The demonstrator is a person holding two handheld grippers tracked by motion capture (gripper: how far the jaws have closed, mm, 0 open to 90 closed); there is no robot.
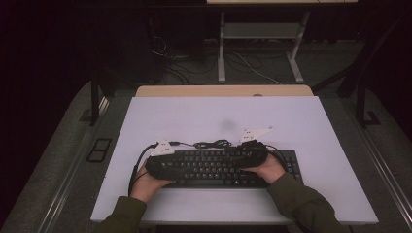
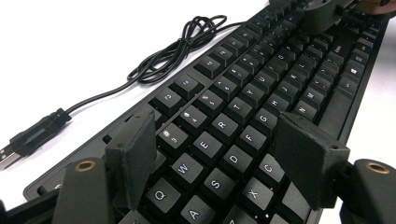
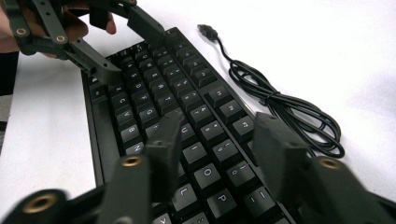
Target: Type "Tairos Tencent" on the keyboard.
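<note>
A keyboard (image 1: 214, 167) lies on the table (image 1: 301, 126), toward its near edge.
Its coiled cable (image 1: 212, 143) rests just behind it; the left gripper (image 1: 163, 162) hovers over its left end, the right gripper (image 1: 252, 148) over its right half.

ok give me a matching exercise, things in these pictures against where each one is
Things:
1. keyboard
2. coiled cable
3. left hand-held gripper
4. right hand-held gripper

Places:
A. over the Q, W, E keys
B. on the white table, under both grippers
C. over the O, P, L keys
D. on the table just behind the keyboard

Pairs: 1-B, 2-D, 3-A, 4-C
</note>
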